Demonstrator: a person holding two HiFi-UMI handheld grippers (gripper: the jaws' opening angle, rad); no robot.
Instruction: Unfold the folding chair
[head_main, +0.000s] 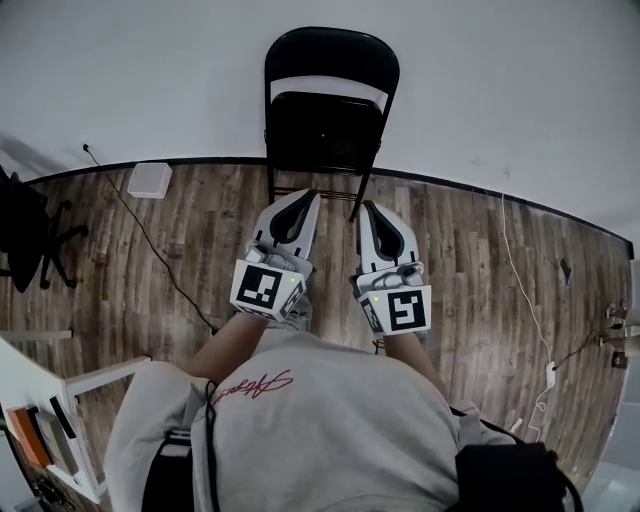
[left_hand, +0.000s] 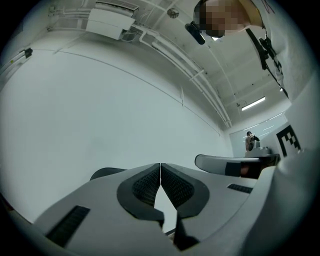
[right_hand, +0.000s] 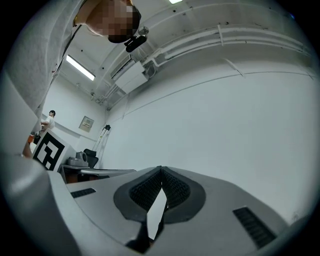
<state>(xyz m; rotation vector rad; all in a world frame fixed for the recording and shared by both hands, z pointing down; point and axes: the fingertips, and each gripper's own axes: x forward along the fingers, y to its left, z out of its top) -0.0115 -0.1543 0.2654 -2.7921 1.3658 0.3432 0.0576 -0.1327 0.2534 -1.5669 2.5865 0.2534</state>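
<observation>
Folding chair (head_main: 330, 110) just beyond left hand-held gripper (head_main: 311, 193) and right hand-held gripper (head_main: 365, 206), both pressed together, empty.

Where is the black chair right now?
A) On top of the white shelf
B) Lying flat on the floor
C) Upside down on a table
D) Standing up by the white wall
D: the black folding chair stands upright against the white wall, with its feet on the wooden floor.

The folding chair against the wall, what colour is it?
The folding chair is black, frame and seat alike; the head view shows it best.
</observation>
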